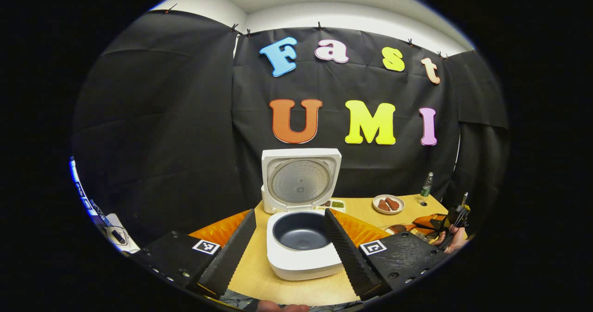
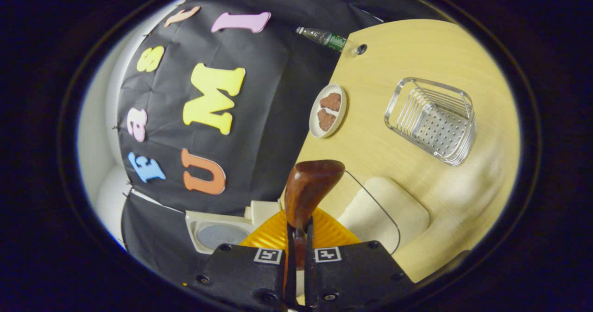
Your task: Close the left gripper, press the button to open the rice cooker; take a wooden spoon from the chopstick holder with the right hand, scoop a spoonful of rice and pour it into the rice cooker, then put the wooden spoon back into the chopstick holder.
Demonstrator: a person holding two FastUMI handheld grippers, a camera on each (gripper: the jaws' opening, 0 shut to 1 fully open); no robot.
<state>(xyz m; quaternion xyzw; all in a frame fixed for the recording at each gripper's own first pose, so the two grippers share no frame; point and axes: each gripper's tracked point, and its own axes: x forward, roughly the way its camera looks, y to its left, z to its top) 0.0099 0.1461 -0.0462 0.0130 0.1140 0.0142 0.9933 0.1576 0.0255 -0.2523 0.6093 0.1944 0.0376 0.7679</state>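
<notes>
While the rice cooker stands open near the front edge of the tabletop, its lid raised upright toward the back wall and its dark inner pot bare, the left gripper hovers in front of it with its fingers spread wide, one to either side of the pot and touching nothing. Its finger bases cover the table's front corners, and a bit of a hand is cut off at the bottom of the left gripper view.

The right gripper is pressed together on the handle of the wooden spoon; the handle is buried between the fingers, so just the reddish-brown bowl sticks out above the tabletop. Whether any rice sits in it I cannot tell. In the right gripper view the wire chopstick holder stands toward the table's far side, well apart from the spoon. A plate with two brown pieces sits at the back edge, and a bottle at the back corner; its label is too small to read.
</notes>
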